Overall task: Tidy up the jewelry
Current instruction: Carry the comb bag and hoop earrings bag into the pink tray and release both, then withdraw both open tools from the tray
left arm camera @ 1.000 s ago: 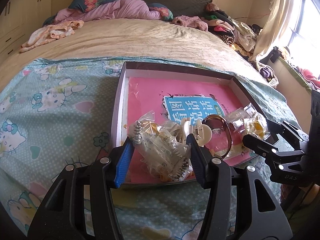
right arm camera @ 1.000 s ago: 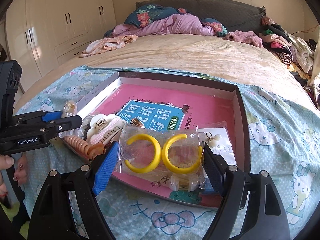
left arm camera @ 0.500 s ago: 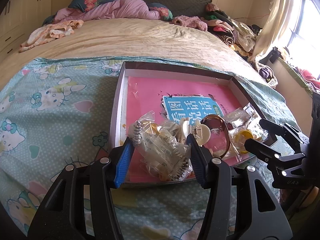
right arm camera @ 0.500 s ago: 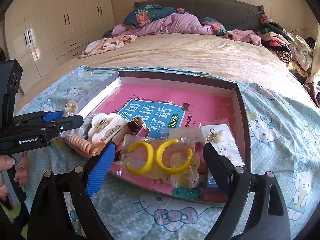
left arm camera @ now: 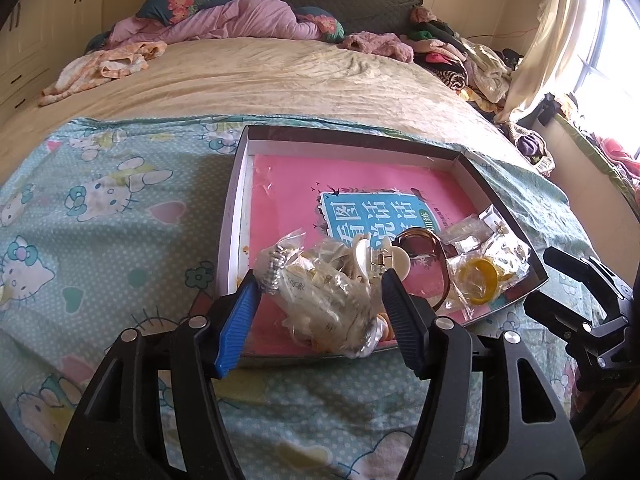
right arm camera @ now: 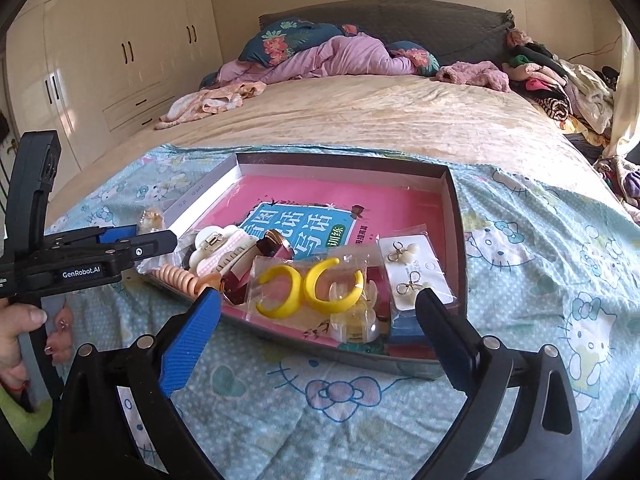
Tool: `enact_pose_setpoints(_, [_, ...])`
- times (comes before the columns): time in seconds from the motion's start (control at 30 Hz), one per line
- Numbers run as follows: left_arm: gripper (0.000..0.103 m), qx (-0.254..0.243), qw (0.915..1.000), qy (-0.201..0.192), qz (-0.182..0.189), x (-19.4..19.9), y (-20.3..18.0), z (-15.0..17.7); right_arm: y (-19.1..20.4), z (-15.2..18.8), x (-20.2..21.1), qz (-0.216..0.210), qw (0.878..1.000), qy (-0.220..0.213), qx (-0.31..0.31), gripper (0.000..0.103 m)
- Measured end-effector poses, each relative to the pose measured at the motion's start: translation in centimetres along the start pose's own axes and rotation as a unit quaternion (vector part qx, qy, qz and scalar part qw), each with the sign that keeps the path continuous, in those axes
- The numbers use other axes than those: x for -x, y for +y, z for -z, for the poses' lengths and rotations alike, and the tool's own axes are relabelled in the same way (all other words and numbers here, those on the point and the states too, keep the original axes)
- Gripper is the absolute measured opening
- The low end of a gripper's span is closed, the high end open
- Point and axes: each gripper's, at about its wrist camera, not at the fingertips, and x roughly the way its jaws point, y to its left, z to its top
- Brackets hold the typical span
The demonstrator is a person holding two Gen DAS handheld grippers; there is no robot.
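A shallow box [left arm camera: 236,184] [right arm camera: 456,208] with a pink book inside lies on the bed. My left gripper [left arm camera: 318,296] is shut on a clear bag of jewelry [left arm camera: 324,300] over the box's near left corner. My right gripper [right arm camera: 318,312] is open and empty, just in front of the box's near edge. A bag with yellow hoop earrings [right arm camera: 310,286] [left arm camera: 480,276] lies in the box in front of it. Beside it lie a card of bow earrings [right arm camera: 412,268], a white hair claw [right arm camera: 212,246] and a brown bangle [left arm camera: 424,256].
A Hello Kitty sheet [right arm camera: 540,264] covers the near bed. Pillows and a purple quilt [right arm camera: 352,56] lie at the head. Clothes [right arm camera: 560,80] are piled at the right. Wardrobes [right arm camera: 100,60] stand at the left. My left gripper shows in the right wrist view [right arm camera: 152,242].
My right gripper has opened and pulled back from the yellow hoop earring bag, which now lies in the box. My left gripper has stayed shut on its bag.
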Motion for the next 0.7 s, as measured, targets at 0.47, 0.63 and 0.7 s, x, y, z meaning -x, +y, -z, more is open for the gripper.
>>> enact_pose_setpoints(0.47, [0.083,-0.001,0.9993,-0.038,-0.001,5.3,-1.1,0.1,0.7,-0.1,5.3,0.008,0.999,-0.039,0.004,0.098])
enact_pose_setpoints(0.63, [0.093,-0.001,0.9985,-0.056,-0.001,8.0,-1.6,0.3,1.2,0.0,7.8,0.011,0.998,-0.055,0.010,0.098])
enact_pose_setpoints(0.7, [0.093,-0.001,0.9980,-0.062,0.000,9.1,-1.8,0.5,1.4,0.1,8.8,0.011,0.998,-0.061,0.011,0.098])
